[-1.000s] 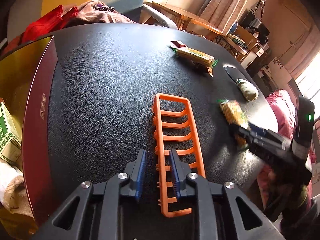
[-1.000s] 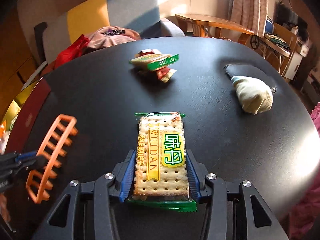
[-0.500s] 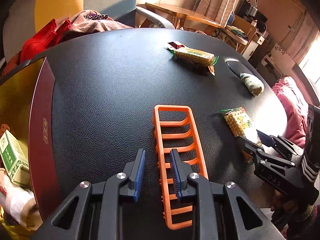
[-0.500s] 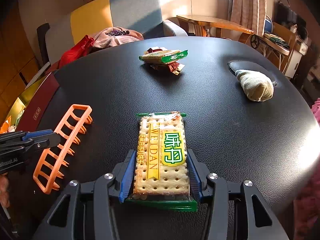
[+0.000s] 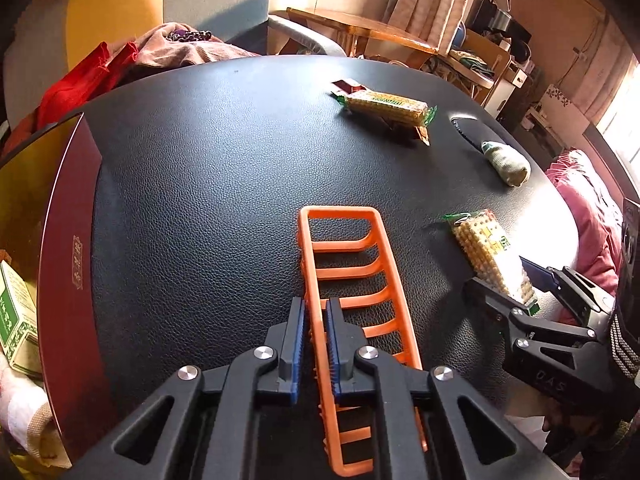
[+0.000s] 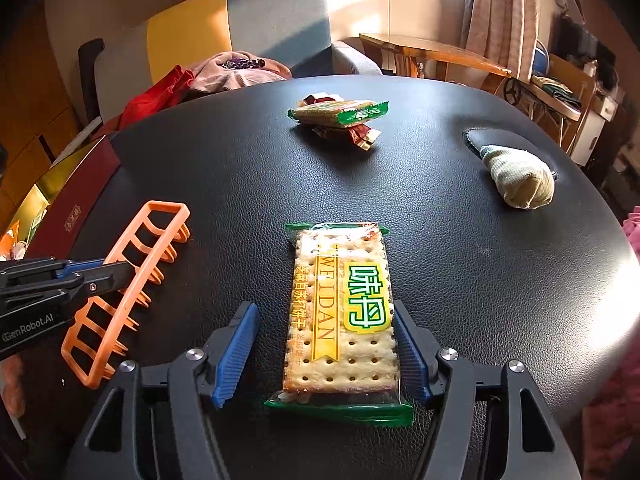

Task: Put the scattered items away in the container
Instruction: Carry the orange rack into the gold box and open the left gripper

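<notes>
Gripping the orange plastic rack by one long side rail, with the left tool nearly shut, pads pressing that rail from both sides. Reaching away from the tool across the black tabletop, short prongs pointing down; not showing whether the far end is resting or hanging just clear. Likely handling as light, stiff and a little springy, so pinching a rail near mid-length, as here, is looking sound. Carrying no readable writing.

Lying flat on the tabletop just to the right, the cracker packet, with the right tool standing wide open around its near end: left pad clearly apart, right pad at the wrapper's edge, touching or not being unclear. Probably feeling light and slick in its film, brittle inside; squeezing gently across the long edges is seeming safer than crushing the flat faces. Reading "WEIDAN" on a gold band, beside Chinese characters on a green-and-yellow label.

Sitting farther back, a second cracker packet lying atop a red-brown wrapper, and a rolled sock, soft and easy to pinch anywhere. Waiting at the tabletop's left edge, the dark red box, holding a green carton. Showing "GenRobot.AI" on the left tool's body, "DAS" on the right's.
</notes>
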Available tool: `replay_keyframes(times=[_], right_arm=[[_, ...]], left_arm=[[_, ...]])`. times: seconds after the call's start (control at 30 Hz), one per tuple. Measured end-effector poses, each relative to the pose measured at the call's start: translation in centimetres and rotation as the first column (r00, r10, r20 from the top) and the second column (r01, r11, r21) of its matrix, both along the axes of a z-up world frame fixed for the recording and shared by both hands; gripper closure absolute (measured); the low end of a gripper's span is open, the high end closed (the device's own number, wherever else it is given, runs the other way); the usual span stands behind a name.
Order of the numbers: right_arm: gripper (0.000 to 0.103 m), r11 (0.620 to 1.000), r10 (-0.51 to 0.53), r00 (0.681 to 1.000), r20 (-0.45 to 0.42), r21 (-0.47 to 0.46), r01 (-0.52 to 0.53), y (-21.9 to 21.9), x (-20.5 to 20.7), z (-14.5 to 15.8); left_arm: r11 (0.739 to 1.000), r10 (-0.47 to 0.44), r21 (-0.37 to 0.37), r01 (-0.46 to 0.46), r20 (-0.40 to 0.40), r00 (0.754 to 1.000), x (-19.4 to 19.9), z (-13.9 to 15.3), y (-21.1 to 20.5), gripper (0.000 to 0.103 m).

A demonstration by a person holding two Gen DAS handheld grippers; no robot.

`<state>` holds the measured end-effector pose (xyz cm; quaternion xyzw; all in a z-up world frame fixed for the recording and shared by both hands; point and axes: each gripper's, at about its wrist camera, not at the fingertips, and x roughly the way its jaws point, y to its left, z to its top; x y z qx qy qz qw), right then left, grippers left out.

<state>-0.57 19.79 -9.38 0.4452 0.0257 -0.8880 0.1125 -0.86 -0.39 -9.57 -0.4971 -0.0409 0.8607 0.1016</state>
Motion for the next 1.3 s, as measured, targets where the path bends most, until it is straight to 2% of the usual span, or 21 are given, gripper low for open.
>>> replay_keyframes(times=[0.37,0.53,0.73,0.9,1.03,1.3], right_arm=[[0.035,1.000,-0.005,1.000,-0.001,0.006,0.005,0.0,0.1,-0.2],[0.035,1.000,-0.006,1.000,-0.001,0.009,0.006,-0.2,0.1,-0.1],[0.035,1.000,-0.007,1.000,0.001,0.011,0.007,-0.3,0.1,0.0],[0.035,1.000,-0.008,1.000,0.002,0.012,0.008,-0.3,0.0,0.0],[0.035,1.000,-0.009,1.000,0.002,0.014,0.009,-0.3,0.0,-0.1],[0.035,1.000,-0.008,1.000,0.005,0.017,0.008,-0.4,-0.1,-0.1]], left_arm=[[0.999,0.034,0.028,-0.032,-0.052,0.998,1.7,1.6,-1.4,0.096],[0.995,0.088,0.050,-0.084,-0.087,0.992,2.7,3.3,-3.6,0.096],[0.985,0.170,0.055,-0.163,-0.155,0.973,4.4,6.0,-7.4,0.096],[0.957,0.289,0.046,-0.286,-0.195,0.937,5.3,7.7,-12.8,0.096],[0.926,0.376,0.028,-0.378,-0.196,0.906,5.7,7.7,-17.1,0.096],[0.892,0.439,-0.040,-0.449,-0.156,0.885,6.0,5.5,-21.1,0.096]])
